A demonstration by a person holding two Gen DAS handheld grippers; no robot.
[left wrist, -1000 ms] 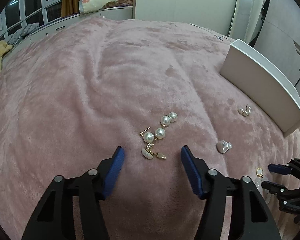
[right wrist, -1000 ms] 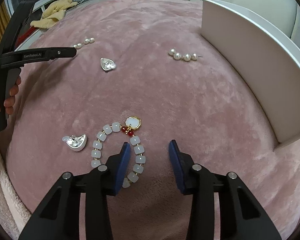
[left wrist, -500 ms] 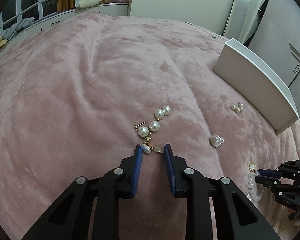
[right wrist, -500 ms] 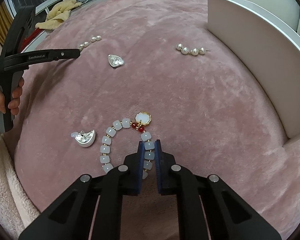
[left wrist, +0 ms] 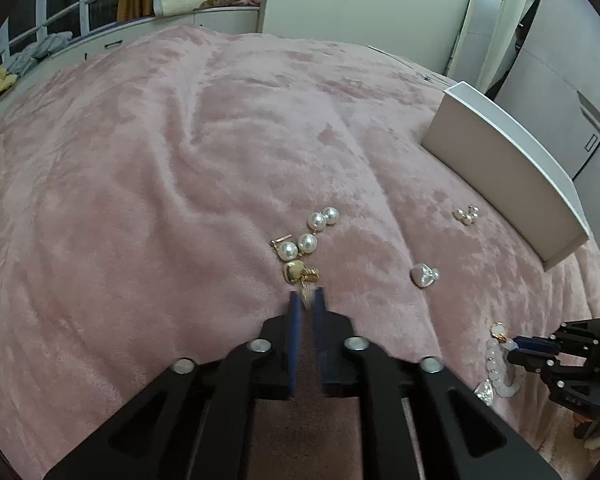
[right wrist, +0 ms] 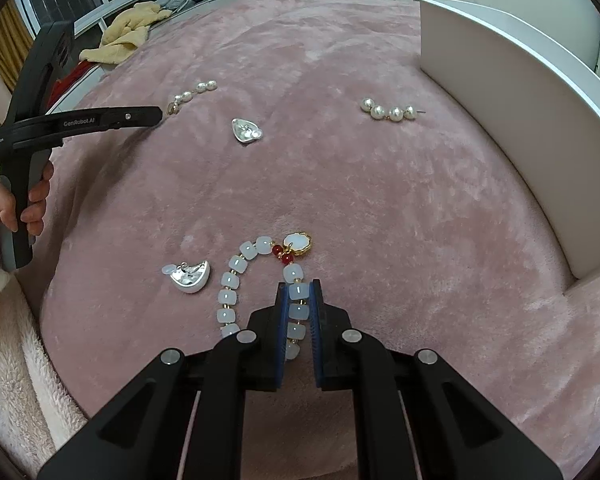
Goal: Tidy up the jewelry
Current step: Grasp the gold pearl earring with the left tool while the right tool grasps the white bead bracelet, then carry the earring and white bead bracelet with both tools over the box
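Pink plush blanket (left wrist: 180,184); white box (right wrist: 512,120) at its edge, interior hidden. Left gripper (left wrist: 307,298) pinched on gold pearl earring (left wrist: 300,270); pinched part obscured. Right gripper (right wrist: 299,292) clamped on white bead bracelet (right wrist: 236,280) lying on blanket, its lower beads hidden.

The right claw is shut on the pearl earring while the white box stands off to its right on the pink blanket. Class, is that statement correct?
Not quite. The right claw is shut on the bead bracelet, not a pearl earring; the right wrist view shows pale beads clamped between its blue pads. The white box does stand to its right on the pink blanket.
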